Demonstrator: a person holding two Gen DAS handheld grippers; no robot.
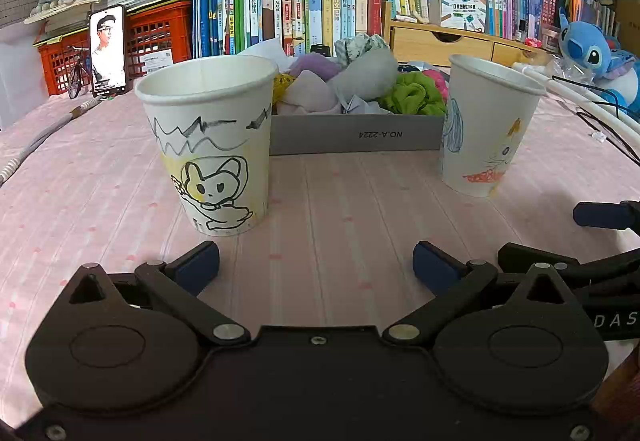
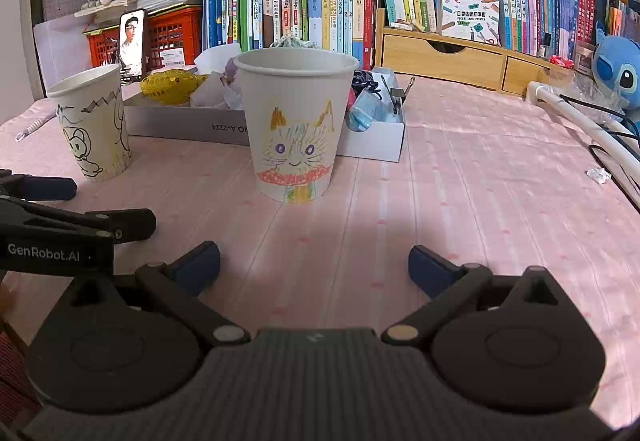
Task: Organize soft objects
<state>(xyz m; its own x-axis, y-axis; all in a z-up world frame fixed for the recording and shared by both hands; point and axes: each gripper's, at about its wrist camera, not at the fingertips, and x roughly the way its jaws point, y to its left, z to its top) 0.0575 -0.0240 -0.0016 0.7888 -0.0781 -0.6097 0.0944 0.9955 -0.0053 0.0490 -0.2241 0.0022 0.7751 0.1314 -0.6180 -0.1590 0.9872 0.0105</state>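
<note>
A grey box (image 1: 352, 137) labelled NO.A-2224 holds several soft things: a grey cloth (image 1: 366, 75), a lilac cloth (image 1: 306, 91), a green scrunchie (image 1: 414, 95). It also shows in the right wrist view (image 2: 188, 127) with a yellow mesh item (image 2: 170, 85). A paper cup with a black-line animal (image 1: 208, 145) stands left of the box; a paper cup with a cat drawing (image 2: 296, 129) stands right. My left gripper (image 1: 316, 267) is open and empty, before the cups. My right gripper (image 2: 314, 265) is open and empty, facing the cat cup.
Pink cloth covers the table (image 1: 340, 209). Behind stand rows of books (image 1: 320, 1), a red crate (image 1: 160, 37), a phone (image 1: 107, 51), a wooden drawer unit (image 2: 444, 59) and a blue plush toy (image 2: 618, 71). A white tube and cables (image 2: 592, 129) lie at the right.
</note>
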